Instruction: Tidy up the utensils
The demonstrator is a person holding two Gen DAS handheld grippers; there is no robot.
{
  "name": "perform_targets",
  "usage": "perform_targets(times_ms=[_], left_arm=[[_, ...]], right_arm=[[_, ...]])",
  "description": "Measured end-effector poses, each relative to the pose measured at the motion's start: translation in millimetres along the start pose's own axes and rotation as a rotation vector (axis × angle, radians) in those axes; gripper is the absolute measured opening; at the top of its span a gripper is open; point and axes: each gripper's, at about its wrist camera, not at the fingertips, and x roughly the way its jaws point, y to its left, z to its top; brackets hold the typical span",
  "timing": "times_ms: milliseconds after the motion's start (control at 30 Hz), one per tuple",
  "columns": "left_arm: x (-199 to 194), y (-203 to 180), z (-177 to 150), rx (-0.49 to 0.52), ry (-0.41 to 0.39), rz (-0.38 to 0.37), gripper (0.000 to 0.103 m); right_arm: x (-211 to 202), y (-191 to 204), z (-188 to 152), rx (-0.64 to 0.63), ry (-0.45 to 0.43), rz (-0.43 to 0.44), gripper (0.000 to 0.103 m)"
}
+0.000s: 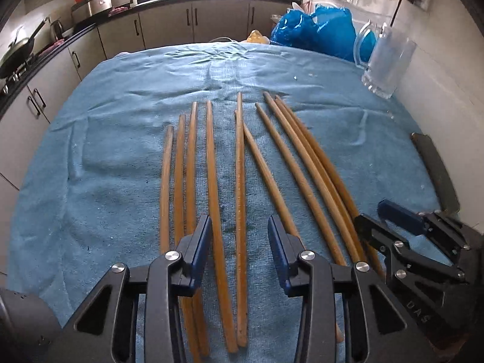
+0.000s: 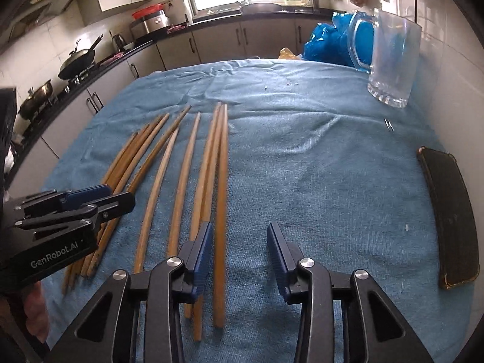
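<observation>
work surface: a table covered by a wrinkled blue terry cloth (image 1: 121, 157), with small white crumbs scattered toward its far end. long brown wooden chopsticks (image 1: 239, 211) lie loose on the cloth in a rough fan, tips pointing away from the cameras; several touch or cross along the right side of the group.

left gripper (image 1: 239, 251): jaws spread apart, holding nothing, hovering over the near ends of the middle chopsticks. right gripper (image 2: 239, 254): jaws likewise apart and empty, with the rightmost chopstick running between them below.

a clear glass mug with handle (image 2: 393, 60) stands upright at the far right corner of the cloth, near the white wall. a dark flat rectangular case (image 2: 450, 220) lies on the cloth at the right edge. crumpled blue plastic bags (image 1: 314, 30) sit past the far edge of the table.

room: a kitchen with beige cabinets (image 1: 169, 27) under a black countertop, a window above, a wok (image 2: 77, 59) on the stove at left, and a steel pot with a red lid (image 1: 93, 0).
</observation>
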Motion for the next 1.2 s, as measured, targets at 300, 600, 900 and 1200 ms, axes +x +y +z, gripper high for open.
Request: perform_targets(times_ms=[300, 600, 900, 1200], left_arm=[[-6.2, 6.5, -5.7, -0.058, 0.052, -0.097, 0.013], [-41.1, -6.7, -54.5, -0.088, 0.101, -0.227, 0.013], [-72.8, 49.3, -89.7, -0.255, 0.019, -0.239, 0.014], [-103.7, 44.4, -104.6, -0.168, -0.041, -0.341, 0.016]], right_arm=[[5.1, 7.6, 5.2, -0.027, 0.035, -0.133, 0.008], [-32.2, -25.8, -29.8, 0.129, 0.083, -0.144, 0.007], [-87.5, -49.6, -93.0, 0.214, 0.095, -0.169, 0.007], [-105.2, -37.2, -114.5, 0.185, 0.103, -0.171, 0.009]])
